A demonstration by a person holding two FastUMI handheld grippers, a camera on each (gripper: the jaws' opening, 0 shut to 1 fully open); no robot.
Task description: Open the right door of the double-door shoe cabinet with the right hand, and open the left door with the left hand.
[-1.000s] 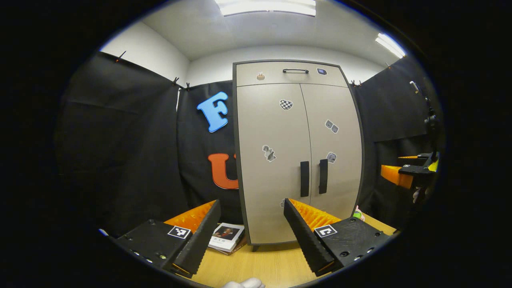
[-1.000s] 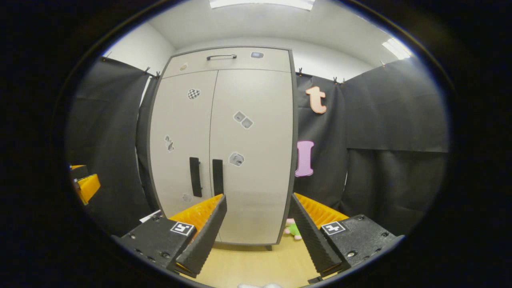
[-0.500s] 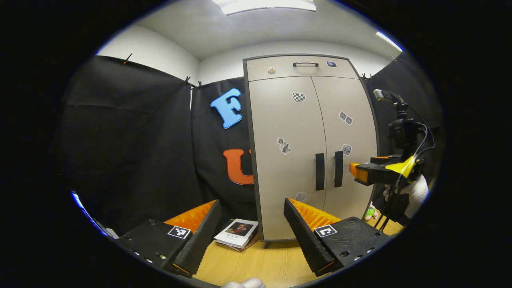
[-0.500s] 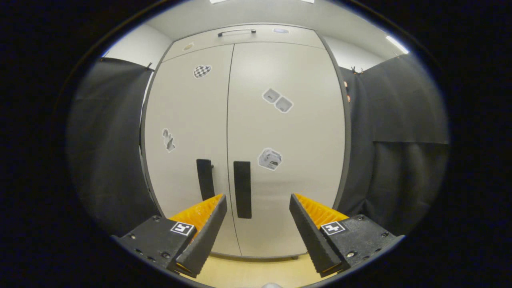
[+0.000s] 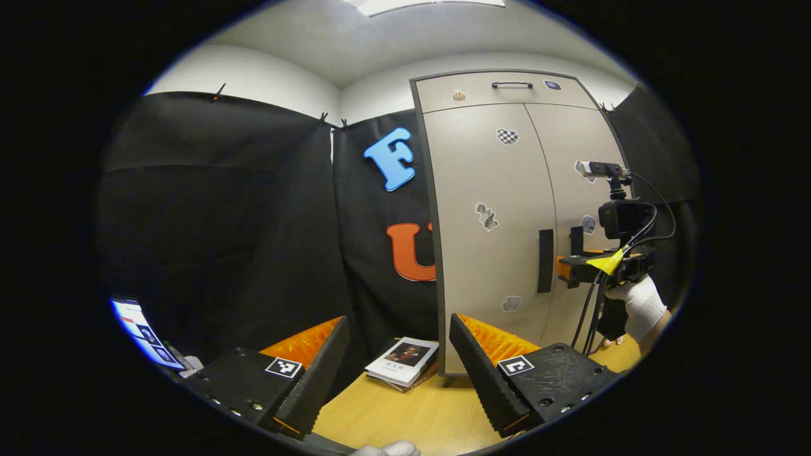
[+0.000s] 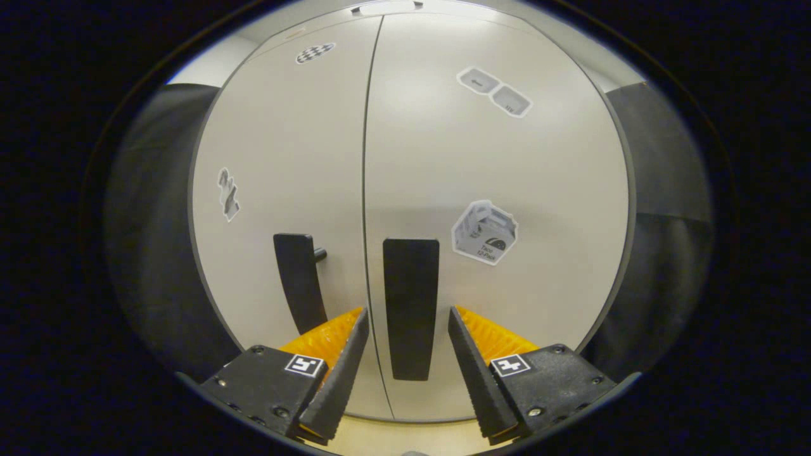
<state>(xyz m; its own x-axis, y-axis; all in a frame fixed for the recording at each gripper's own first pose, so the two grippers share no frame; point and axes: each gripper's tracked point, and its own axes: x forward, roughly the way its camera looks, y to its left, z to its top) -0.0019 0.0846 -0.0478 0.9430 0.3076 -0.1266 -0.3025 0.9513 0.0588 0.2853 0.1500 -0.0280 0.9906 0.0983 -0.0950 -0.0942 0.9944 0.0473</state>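
Meanwhile, in the left gripper view, the left tongs (image 5: 399,354) hang wide open and empty above the wooden desk (image 5: 405,418), well back from the shoe cabinet (image 5: 500,209), which stands at the desk's far side with both doors shut. A book (image 5: 403,361) lies beside the cabinet's foot. Farther off, a gloved hand (image 5: 640,304) holds the right tongs (image 5: 566,271) at the door handles. In the right gripper view, the right tongs (image 6: 405,329) are open, their fingers either side of the right door handle (image 6: 410,304), not yet pressing on it. The left door handle (image 6: 298,282) stands just beside.
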